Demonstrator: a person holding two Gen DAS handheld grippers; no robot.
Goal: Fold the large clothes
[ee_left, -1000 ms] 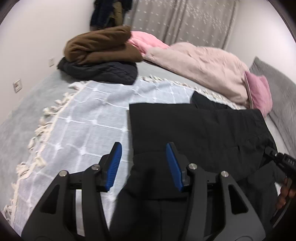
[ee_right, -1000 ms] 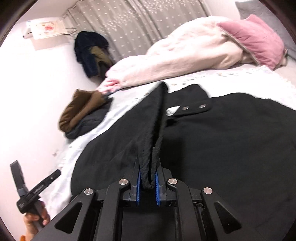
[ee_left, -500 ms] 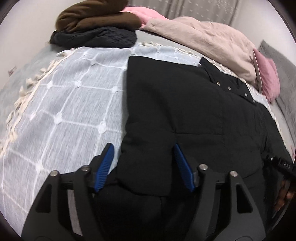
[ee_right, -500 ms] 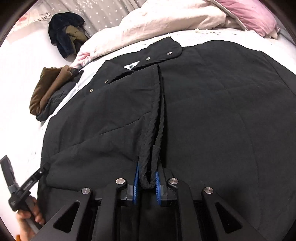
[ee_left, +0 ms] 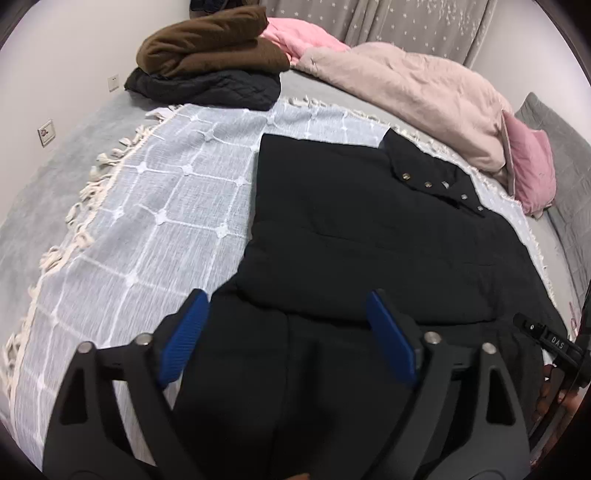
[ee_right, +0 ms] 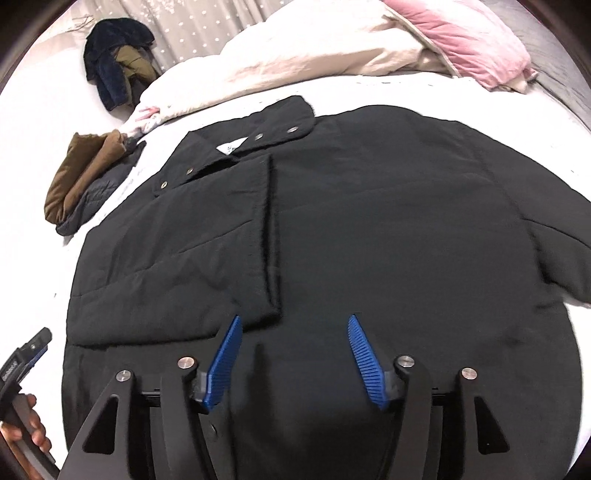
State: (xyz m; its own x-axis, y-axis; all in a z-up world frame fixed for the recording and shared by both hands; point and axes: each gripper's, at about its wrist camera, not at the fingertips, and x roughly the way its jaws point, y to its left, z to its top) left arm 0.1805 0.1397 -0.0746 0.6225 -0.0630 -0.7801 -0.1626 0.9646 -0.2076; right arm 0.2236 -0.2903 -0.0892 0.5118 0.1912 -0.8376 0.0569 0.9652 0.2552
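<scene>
A big black coat [ee_right: 369, 229] lies flat on a pale blue blanket [ee_left: 147, 221] with white lines and a white fringe. One side of the coat is folded over onto its middle, and the folded edge runs down the front. At the top of the coat is a collar [ee_right: 258, 133] with round metal snaps. A small white tag [ee_right: 231, 147] sits just under the collar, but its writing is too small to read. The left gripper [ee_left: 288, 332] hovers over the bottom part of the coat with its blue jaws wide apart and nothing between them. The right gripper [ee_right: 295, 358] is also over the bottom of the coat, just below the end of the folded edge, with its jaws wide apart and holding nothing. In the left view, the other tool shows at the coat's far side with the letters "DAS" on it. Beyond the coat's collar lies a puffy pink quilt [ee_left: 406, 85] and a pink pillow [ee_left: 532, 166]. To the side of the coat, at the blanket's corner, a folded brown top [ee_left: 210, 48] sits on a folded dark jacket [ee_left: 210, 88]. More dark clothes [ee_right: 118, 70] hang by the gray curtain [ee_left: 388, 22].
</scene>
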